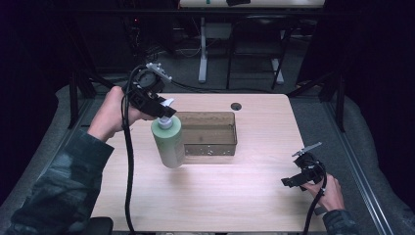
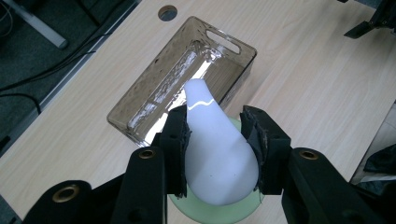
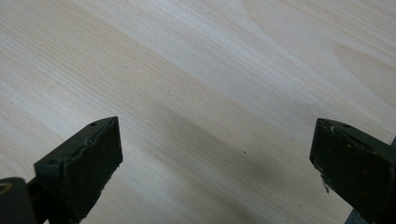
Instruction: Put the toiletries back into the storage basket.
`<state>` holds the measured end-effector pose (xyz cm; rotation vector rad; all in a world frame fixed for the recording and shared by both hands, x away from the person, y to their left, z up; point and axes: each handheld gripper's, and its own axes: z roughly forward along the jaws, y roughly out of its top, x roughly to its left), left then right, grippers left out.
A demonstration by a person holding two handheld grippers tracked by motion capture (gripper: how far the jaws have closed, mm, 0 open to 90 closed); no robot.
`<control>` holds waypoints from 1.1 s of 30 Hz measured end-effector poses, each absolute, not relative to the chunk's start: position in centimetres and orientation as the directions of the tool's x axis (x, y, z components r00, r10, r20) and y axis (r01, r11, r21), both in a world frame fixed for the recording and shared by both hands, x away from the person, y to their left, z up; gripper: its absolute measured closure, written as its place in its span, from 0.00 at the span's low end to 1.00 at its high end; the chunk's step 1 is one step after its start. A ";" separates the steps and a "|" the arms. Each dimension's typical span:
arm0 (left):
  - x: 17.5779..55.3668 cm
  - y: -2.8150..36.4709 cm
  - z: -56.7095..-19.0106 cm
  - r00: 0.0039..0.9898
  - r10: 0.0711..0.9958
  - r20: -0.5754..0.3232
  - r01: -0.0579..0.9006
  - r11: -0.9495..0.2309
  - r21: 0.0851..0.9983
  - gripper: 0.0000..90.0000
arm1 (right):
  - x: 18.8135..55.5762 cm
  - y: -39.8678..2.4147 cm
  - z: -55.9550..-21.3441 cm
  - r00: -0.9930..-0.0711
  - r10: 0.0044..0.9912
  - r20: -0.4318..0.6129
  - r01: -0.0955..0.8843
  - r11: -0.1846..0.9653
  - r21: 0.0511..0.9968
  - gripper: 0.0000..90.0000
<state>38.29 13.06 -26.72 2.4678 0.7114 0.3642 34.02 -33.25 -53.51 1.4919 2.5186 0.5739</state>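
A pale green pump bottle [image 1: 168, 142] is held up off the light wood counter [image 1: 244, 191], gripped by the left gripper [image 1: 157, 105] at its white pump head [image 2: 212, 144]. In the left gripper view the jaws are seen pressed against both sides of that white head, so they're closed around it about as far as the head's width allows. The bottle hangs tilted, just beside the left end of a clear smoky-brown plastic bin [image 1: 208, 133] that's sat near the middle of the counter, and it overlaps the bin's left edge in the high view. A round cable hole [image 1: 236, 106] can be seen behind the bin. The right gripper [image 1: 299, 178] is held low near the counter's right front corner, well apart from the bottle, jaws spread wide with nothing between them, just wood grain seen past them.
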 end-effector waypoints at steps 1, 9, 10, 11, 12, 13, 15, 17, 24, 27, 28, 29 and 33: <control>38.3 13.0 -26.6 0.824 0.556 0.108 0.409 -0.717 0.565 0.69 | 34.0 -33.2 -53.5 -0.489 0.870 0.061 0.810 0.427 0.402 0.02; 38.7 12.6 -25.4 0.826 0.552 0.114 0.400 -0.716 0.571 0.70 | 34.0 -33.2 -53.5 -0.492 0.869 0.059 0.808 0.430 0.403 0.02; 38.7 12.6 -25.3 0.826 0.550 0.118 0.399 -0.720 0.568 0.69 | 34.0 -33.2 -53.5 -0.492 0.869 0.059 0.807 0.429 0.405 0.02; 38.7 12.5 -25.2 0.825 0.552 0.120 0.398 -0.718 0.571 0.69 | 34.0 -33.2 -53.5 -0.496 0.867 0.046 0.803 0.438 0.405 0.02; 38.8 12.5 -25.1 0.826 0.551 0.119 0.398 -0.719 0.571 0.69 | 34.0 -33.2 -53.5 -0.496 0.867 0.053 0.803 0.435 0.407 0.02; 38.9 12.5 -24.9 0.825 0.551 0.122 0.395 -0.718 0.573 0.69 | 34.0 -33.2 -53.5 -0.496 0.867 0.054 0.803 0.434 0.408 0.02; 38.9 12.5 -24.6 0.826 0.551 0.123 0.394 -0.719 0.573 0.69 | 34.0 -33.2 -53.5 -0.495 0.867 0.055 0.804 0.434 0.407 0.02; 39.0 12.4 -24.4 0.827 0.548 0.126 0.392 -0.723 0.569 0.69 | 34.0 -33.2 -53.6 -0.496 0.867 0.052 0.804 0.435 0.405 0.02; 39.7 11.9 -23.5 0.825 0.546 0.142 0.388 -0.731 0.561 0.69 | 34.0 -33.2 -53.5 -0.493 0.868 0.058 0.806 0.430 0.407 0.02; 39.9 11.8 -23.4 0.822 0.551 0.142 0.391 -0.728 0.563 0.69 | 34.0 -33.3 -53.5 -0.490 0.870 0.053 0.807 0.429 0.405 0.02; 40.1 11.9 -23.3 0.821 0.553 0.144 0.391 -0.728 0.563 0.69 | 34.0 -33.3 -53.5 -0.490 0.870 0.053 0.807 0.429 0.405 0.02; 40.3 11.9 -23.2 0.817 0.559 0.142 0.397 -0.723 0.565 0.69 | 34.0 -33.3 -53.5 -0.491 0.870 0.052 0.805 0.430 0.408 0.02; 40.6 11.9 -23.0 0.811 0.566 0.147 0.399 -0.720 0.567 0.69 | 34.0 -33.3 -53.4 -0.487 0.872 0.044 0.806 0.430 0.407 0.00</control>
